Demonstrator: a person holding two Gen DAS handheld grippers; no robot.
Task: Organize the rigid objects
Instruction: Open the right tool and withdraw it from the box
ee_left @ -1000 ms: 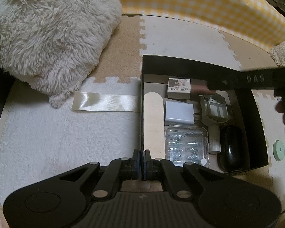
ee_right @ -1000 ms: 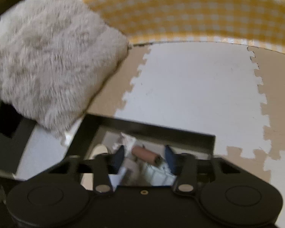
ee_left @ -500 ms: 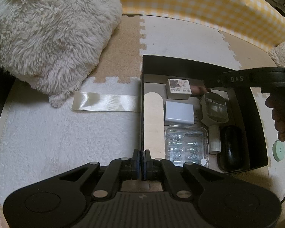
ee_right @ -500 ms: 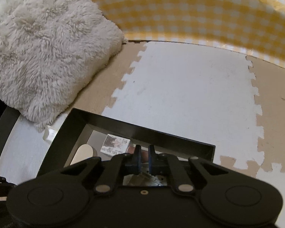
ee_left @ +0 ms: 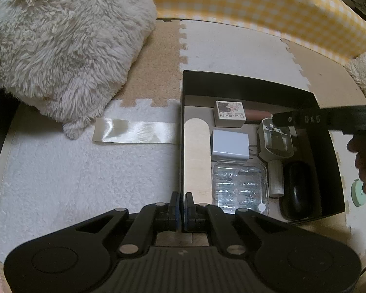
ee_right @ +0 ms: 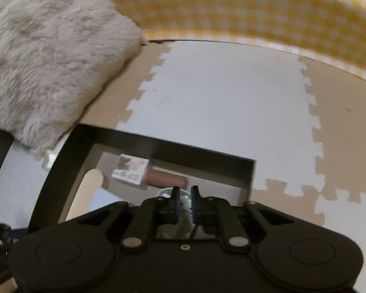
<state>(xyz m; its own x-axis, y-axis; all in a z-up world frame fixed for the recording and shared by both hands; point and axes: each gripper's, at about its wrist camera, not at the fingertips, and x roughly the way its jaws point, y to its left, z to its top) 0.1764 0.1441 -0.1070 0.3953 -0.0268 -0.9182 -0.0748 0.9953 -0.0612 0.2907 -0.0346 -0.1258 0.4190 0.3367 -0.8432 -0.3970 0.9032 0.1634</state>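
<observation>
A black box (ee_left: 256, 83) on the floor mat holds a wooden nail file (ee_left: 197, 156), a UV gel polish carton (ee_left: 229, 113), a brown tube (ee_left: 256, 114), a white charger (ee_left: 229, 144), a clear blister pack (ee_left: 240, 185), a grey plastic part (ee_left: 275, 141) and a black oval case (ee_left: 297, 190). My left gripper (ee_left: 182, 202) is shut and empty at the box's near left corner. My right gripper (ee_right: 184, 195) is nearly shut over the grey part (ee_right: 183, 200); its arm (ee_left: 329, 119) reaches in from the right.
A fluffy grey cushion (ee_left: 61, 48) lies at the left. A shiny ribbon strip (ee_left: 136, 134) lies on the white rug beside the box. A yellow checked wall (ee_left: 256, 7) runs along the back. A green round disc (ee_left: 358, 193) sits right of the box.
My right gripper let go of the brown tube, closed its fingers, and drew back and up from the box's far end. The left gripper has not moved.
</observation>
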